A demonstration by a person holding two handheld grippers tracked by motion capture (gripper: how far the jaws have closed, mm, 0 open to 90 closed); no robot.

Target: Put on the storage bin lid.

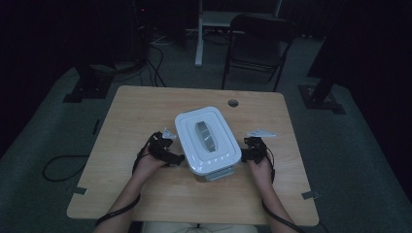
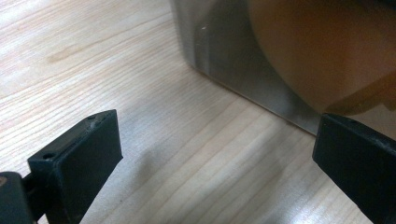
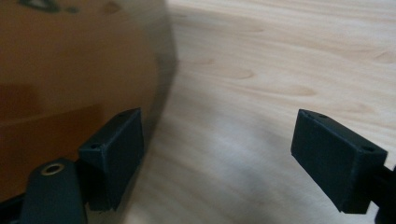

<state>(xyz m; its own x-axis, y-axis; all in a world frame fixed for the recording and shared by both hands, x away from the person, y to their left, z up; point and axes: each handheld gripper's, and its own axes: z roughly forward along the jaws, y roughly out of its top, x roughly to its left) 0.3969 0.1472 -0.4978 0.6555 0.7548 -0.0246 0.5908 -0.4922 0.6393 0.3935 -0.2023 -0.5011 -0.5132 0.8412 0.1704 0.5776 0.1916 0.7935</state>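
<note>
On the table (image 1: 145, 116), the left gripper (image 1: 176, 158) is seen in the high view at the left side of the box (image 1: 208, 141), held low by the left hand (image 1: 148, 162). Its jaws are spread apart with nothing between them; this is made plain in the left gripper view, where bare wood lies between the two black jaws and the box (image 2: 243, 60) stands just beyond, its clear wall and rounded corner close to the right-hand jaw. Whether that jaw touches the wall cannot be told.

The box is set near the middle of the table, slightly towards the near edge. From above, its white lid (image 1: 206, 133) with a grey handle (image 1: 206, 136) is shown, a detail given by neither gripper view. In those views an amber tint in the wall is shown, which cannot be made out from above.

At the right side of the box, the right gripper (image 1: 244, 155) is held by the right hand (image 1: 260, 165). In the right gripper view its jaws are wide apart, with bare table between them; the box (image 3: 79, 70) lies against or just beside the left-hand jaw, contact not being clear.
</note>
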